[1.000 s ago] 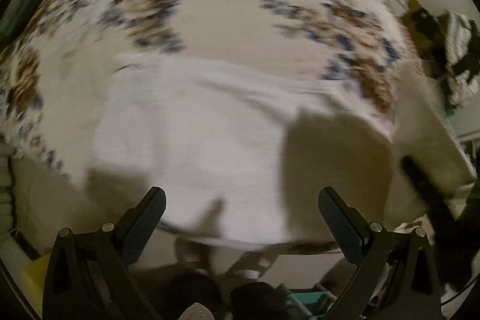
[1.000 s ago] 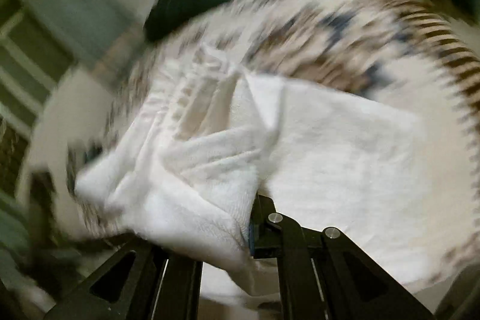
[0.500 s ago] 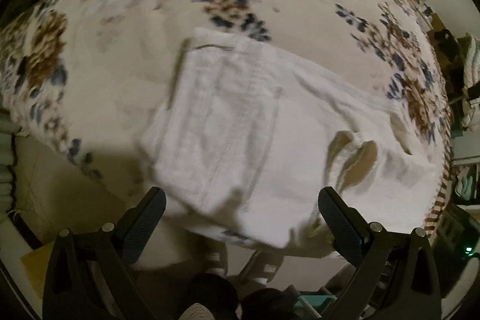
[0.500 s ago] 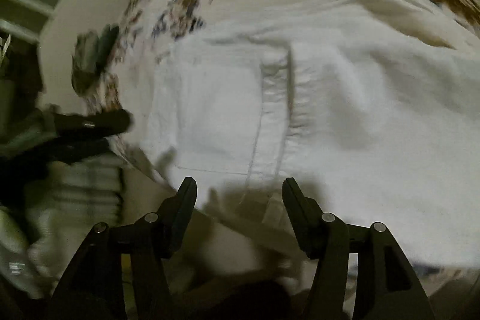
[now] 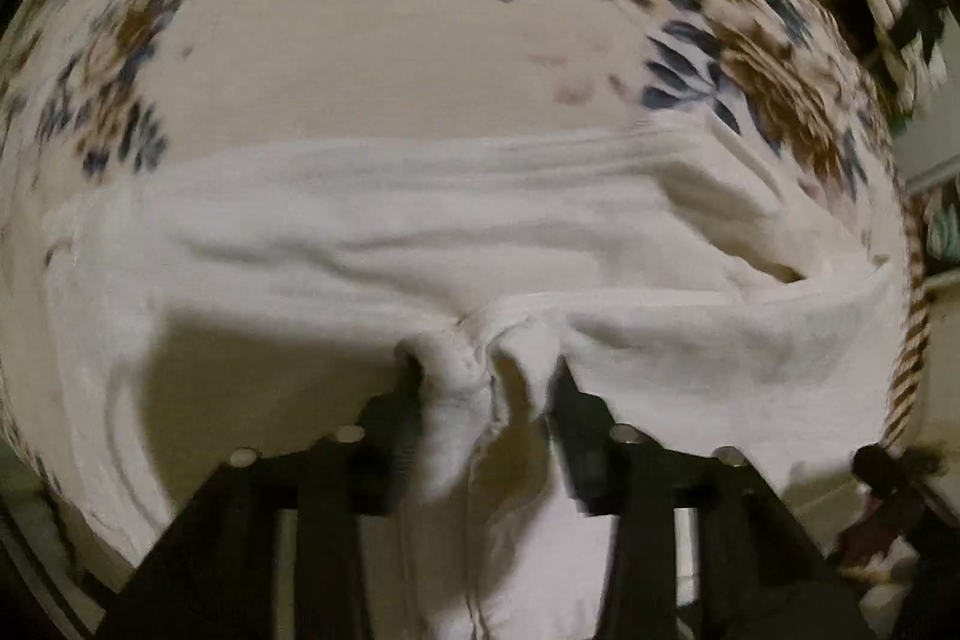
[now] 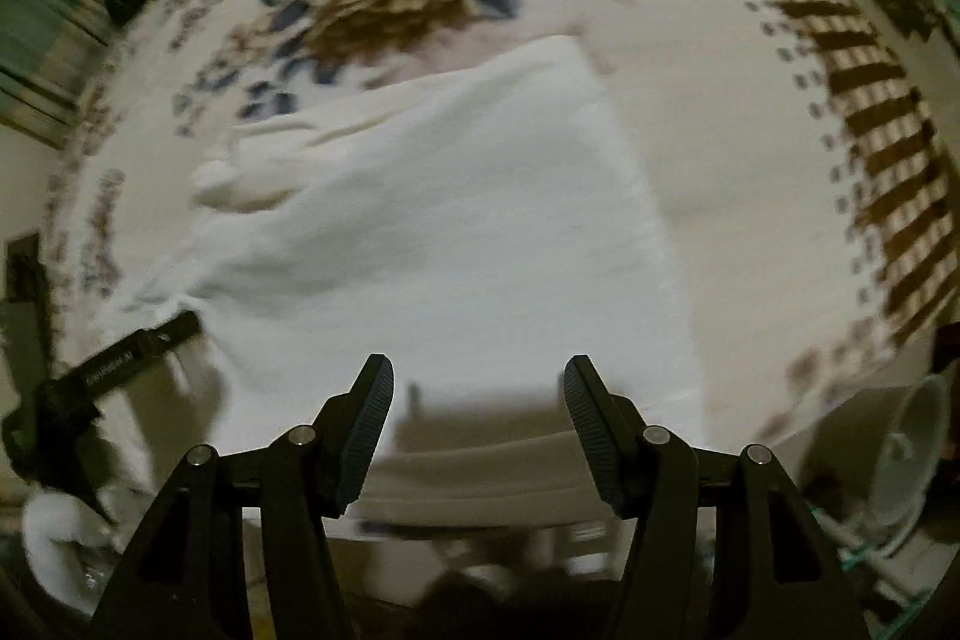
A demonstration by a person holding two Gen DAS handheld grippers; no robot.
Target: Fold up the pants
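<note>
The white pants (image 5: 420, 244) spread toward twelve o'clock from the left tool (image 5: 486, 376), whose jaws were closing on a bunched fold; the right tool (image 6: 479, 388) stood released above them.

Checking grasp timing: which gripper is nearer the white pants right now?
Left. The left gripper is closing with a bunched edge of the pants between its fingers. The right gripper hangs open just above the pants, nothing between its fingers.
</note>
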